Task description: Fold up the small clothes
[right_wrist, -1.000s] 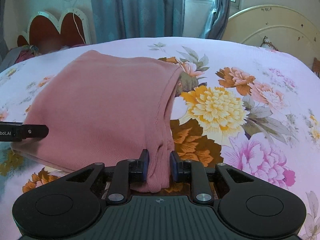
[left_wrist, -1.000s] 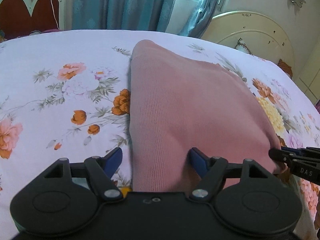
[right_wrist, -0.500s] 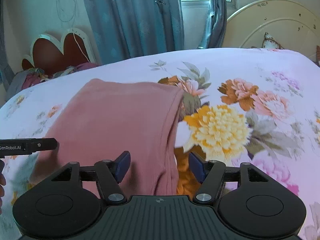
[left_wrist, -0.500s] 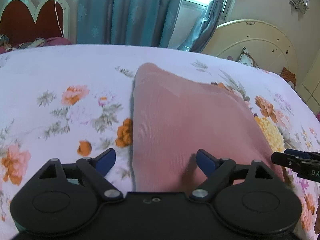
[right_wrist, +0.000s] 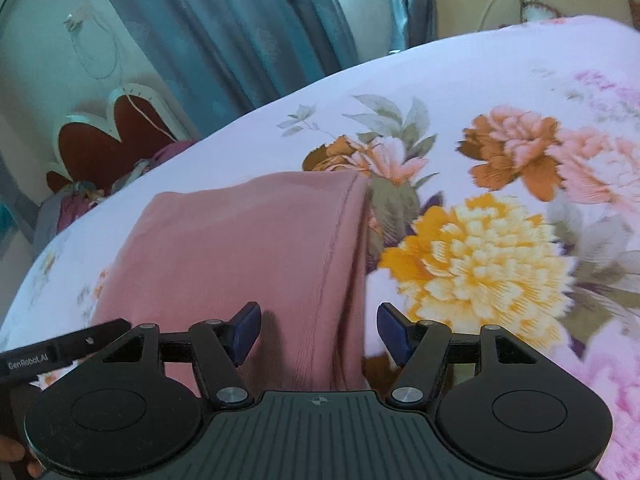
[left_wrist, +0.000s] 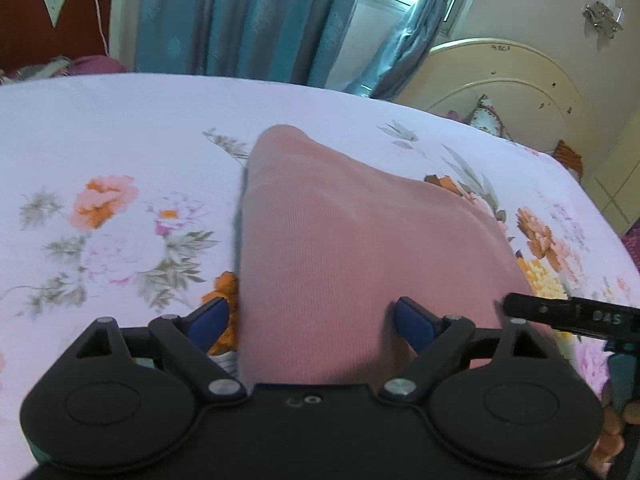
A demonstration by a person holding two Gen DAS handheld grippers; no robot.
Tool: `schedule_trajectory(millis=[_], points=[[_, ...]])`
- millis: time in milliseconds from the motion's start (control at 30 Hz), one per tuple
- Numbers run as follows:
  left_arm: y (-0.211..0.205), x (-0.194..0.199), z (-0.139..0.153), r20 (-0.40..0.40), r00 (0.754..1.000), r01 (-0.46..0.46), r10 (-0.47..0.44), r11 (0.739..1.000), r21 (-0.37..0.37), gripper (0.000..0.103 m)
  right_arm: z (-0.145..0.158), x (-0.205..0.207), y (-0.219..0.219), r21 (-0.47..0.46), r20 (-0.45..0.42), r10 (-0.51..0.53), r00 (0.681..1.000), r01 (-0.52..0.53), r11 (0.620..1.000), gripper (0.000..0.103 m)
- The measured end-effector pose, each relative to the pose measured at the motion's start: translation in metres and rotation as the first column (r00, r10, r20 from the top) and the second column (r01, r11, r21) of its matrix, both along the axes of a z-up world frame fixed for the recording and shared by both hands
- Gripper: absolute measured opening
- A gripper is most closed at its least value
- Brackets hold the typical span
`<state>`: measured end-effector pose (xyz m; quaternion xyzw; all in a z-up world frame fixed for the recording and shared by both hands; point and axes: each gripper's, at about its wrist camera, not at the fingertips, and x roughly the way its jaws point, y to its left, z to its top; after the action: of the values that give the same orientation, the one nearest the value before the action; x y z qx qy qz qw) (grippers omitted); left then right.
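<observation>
A folded pink knit garment (left_wrist: 340,240) lies flat on the floral bedsheet (left_wrist: 100,140). My left gripper (left_wrist: 310,312) stands open and wide over the garment's near left edge, its blue pads clear of the cloth. In the right wrist view the same garment (right_wrist: 248,248) shows its hemmed right edge. My right gripper (right_wrist: 318,320) is open there, straddling that edge without pressing it. A finger of the right gripper (left_wrist: 560,314) juts in at the right of the left wrist view. A finger of the left gripper (right_wrist: 68,346) shows at the lower left of the right wrist view.
The sheet (right_wrist: 500,240) spreads wide around the garment on all sides. A cream headboard (left_wrist: 508,80) stands at the back right, teal curtains (left_wrist: 240,20) behind the bed, a red heart-shaped headboard (left_wrist: 52,20) at the back left. Loose clothes (right_wrist: 80,200) lie beyond the bed's left edge.
My right gripper let go of the garment's near right corner, opened and rolled as it drew back. My left gripper opened a little wider and also pulled back from the garment.
</observation>
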<state>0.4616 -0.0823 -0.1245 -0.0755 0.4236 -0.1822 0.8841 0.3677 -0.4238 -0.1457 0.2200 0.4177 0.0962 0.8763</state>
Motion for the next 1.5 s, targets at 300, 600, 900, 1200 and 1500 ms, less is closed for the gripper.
schedule_trajectory(millis=[300, 600, 900, 1200, 1500], points=[[-0.011, 0.008, -0.015, -0.047, 0.999, -0.004, 0.001, 0.998, -0.063, 0.082, -0.003, 0.014, 0.027, -0.067, 0.036, 0.066, 0.997, -0.063, 0.996, 0.056], [-0.010, 0.004, 0.001, -0.016, 1.000, 0.003, -0.003, 0.999, -0.043, 0.044, -0.003, 0.014, 0.029, 0.015, 0.029, 0.050, 0.998, -0.051, 0.999, 0.023], [-0.009, -0.009, 0.036, 0.045, 0.999, 0.031, -0.028, 0.998, -0.055, 0.036, 0.042, 0.006, 0.041, 0.105, 0.112, 0.072, 0.991, -0.083, 0.991, 0.021], [0.052, -0.026, 0.076, 0.108, 0.994, 0.010, -0.005, 0.998, -0.054, 0.036, 0.081, 0.000, 0.115, 0.155, 0.160, 0.107, 0.981, -0.132, 0.979, 0.021], [0.192, -0.027, 0.078, 0.126, 0.992, 0.004, 0.008, 0.995, -0.095, 0.036, 0.097, -0.008, 0.266, 0.139, 0.178, 0.115, 0.977, -0.140, 0.980, 0.021]])
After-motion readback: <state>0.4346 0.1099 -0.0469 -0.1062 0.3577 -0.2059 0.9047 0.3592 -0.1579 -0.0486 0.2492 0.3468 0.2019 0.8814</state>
